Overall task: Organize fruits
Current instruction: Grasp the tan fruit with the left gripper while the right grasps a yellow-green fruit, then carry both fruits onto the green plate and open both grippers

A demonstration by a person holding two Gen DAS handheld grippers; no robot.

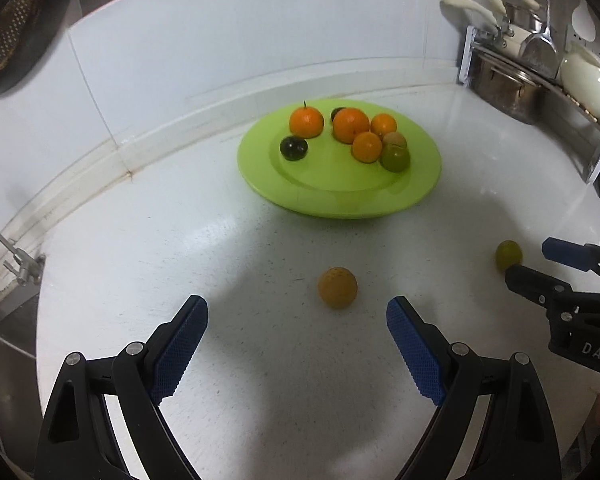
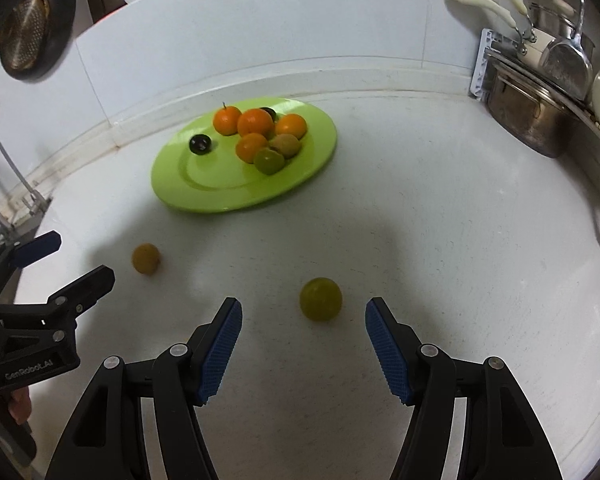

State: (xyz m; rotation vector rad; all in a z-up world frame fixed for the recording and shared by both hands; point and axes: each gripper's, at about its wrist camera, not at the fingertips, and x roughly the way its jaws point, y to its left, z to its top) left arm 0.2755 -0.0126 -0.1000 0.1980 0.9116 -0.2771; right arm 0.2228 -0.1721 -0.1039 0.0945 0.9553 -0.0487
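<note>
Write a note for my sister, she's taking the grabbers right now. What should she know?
Left gripper: open, empty, lined up just short of the yellow-orange fruit on the counter.
Right gripper: open, empty, the green fruit just ahead between its fingers.
Done: four oranges, two dark fruits, a green and a brownish one already sit on the green plate.
Left: grab those two loose fruits and set them on the plate.
</note>
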